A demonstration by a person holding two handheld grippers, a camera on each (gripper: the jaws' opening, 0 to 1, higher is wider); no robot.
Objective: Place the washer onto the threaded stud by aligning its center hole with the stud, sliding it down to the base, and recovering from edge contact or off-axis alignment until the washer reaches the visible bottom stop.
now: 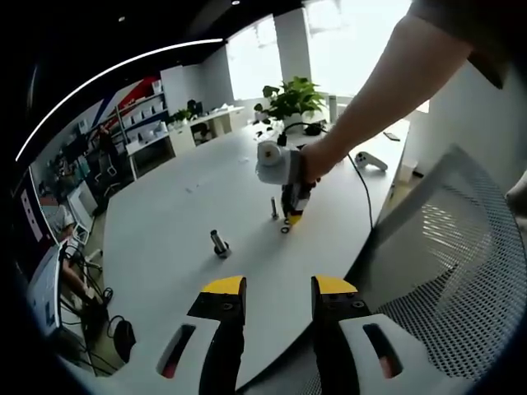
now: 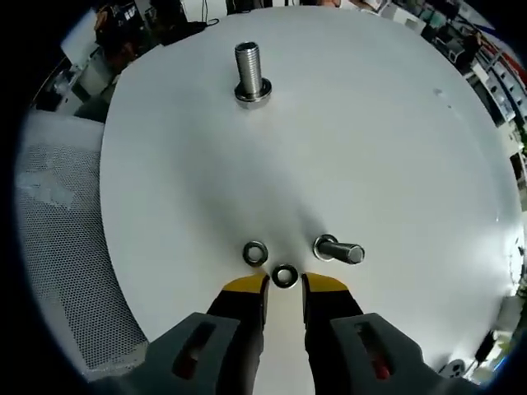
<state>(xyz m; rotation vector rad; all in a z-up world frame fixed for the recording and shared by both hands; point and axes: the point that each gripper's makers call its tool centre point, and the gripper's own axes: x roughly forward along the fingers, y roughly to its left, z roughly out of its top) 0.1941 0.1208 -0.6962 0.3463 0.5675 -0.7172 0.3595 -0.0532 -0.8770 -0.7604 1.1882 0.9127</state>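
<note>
Your right gripper (image 2: 284,284) sits low over the white round-edged tabletop (image 2: 395,148), its yellow-tipped jaws parted and gripping nothing, with a small steel washer (image 2: 285,276) lying flat on the table between the tips. A second flat steel washer (image 2: 255,253) lies just beside it, apart from the jaws. Count two washers loose on the surface. Count two studs: a short threaded steel stud (image 2: 338,248) close to the jaw tips, whose stance the fisheye makes hard to judge, and a larger threaded steel stud on a round base (image 2: 251,74), upright and well apart across the table. Open white surface lies between the two studs and out to the far rim. The table edge runs close on one side, where a grey mesh chair back (image 2: 58,247) stands against it. Your left gripper (image 1: 277,288) is held back near the table's near edge, jaws apart and empty, above the same mesh chair, with bare tabletop ahead of it.
</note>
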